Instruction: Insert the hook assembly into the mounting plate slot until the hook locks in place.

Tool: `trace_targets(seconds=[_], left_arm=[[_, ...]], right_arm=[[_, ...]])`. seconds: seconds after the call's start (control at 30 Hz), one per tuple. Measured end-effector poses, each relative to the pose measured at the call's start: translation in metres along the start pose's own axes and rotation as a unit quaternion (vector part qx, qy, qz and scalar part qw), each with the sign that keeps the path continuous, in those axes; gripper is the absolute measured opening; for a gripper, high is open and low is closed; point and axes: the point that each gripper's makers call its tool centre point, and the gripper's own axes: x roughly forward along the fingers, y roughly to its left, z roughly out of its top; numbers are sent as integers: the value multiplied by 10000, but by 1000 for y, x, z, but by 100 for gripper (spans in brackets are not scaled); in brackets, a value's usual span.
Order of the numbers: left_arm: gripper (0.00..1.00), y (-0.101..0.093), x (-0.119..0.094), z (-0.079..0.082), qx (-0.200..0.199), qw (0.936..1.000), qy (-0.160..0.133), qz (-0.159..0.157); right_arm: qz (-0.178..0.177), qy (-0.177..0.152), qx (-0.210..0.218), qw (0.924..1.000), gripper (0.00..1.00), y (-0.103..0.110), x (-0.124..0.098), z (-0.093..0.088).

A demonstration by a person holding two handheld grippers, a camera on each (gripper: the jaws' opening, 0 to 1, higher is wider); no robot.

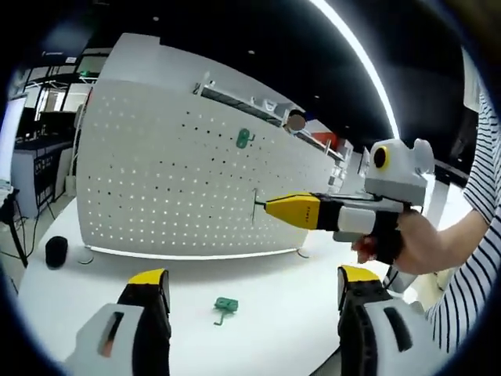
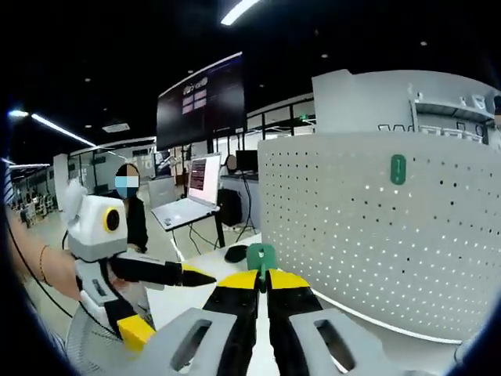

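Note:
The white pegboard mounting plate (image 1: 180, 188) stands upright on the white table (image 1: 94, 290). One green hook (image 1: 244, 139) hangs high on the plate. A second green hook (image 1: 225, 305) lies on the table between the open jaws of my left gripper (image 1: 254, 283). My right gripper (image 1: 291, 210) comes in from the right, shut, with a thin metal hook tip (image 1: 256, 201) at its yellow nose, close to the plate's face. In the right gripper view, my right gripper (image 2: 263, 276) is shut on a green hook assembly (image 2: 261, 255), beside the plate (image 2: 376, 235) with its hung hook (image 2: 398, 168). The left gripper (image 2: 168, 301) shows lower left.
A small black round object (image 1: 56, 251) sits on the table at the plate's left end. A hand and a striped sleeve (image 1: 477, 235) hold the right gripper. A laptop (image 2: 192, 205), a big dark screen (image 2: 200, 102) and a seated person (image 2: 133, 215) lie beyond the table.

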Motion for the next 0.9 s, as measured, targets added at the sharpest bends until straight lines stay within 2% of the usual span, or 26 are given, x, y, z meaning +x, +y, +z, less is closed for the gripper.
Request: trace_targets(seconds=[0.3, 0.9], left_arm=[[98, 3, -5, -21, -15, 9999, 73, 109], [100, 8, -13, -37, 90, 9996, 65, 278]], right_arm=[[-746, -477, -84, 9960, 0, -27, -1, 19], [-1438, -718, -179, 9868, 0, -61, 4, 29]])
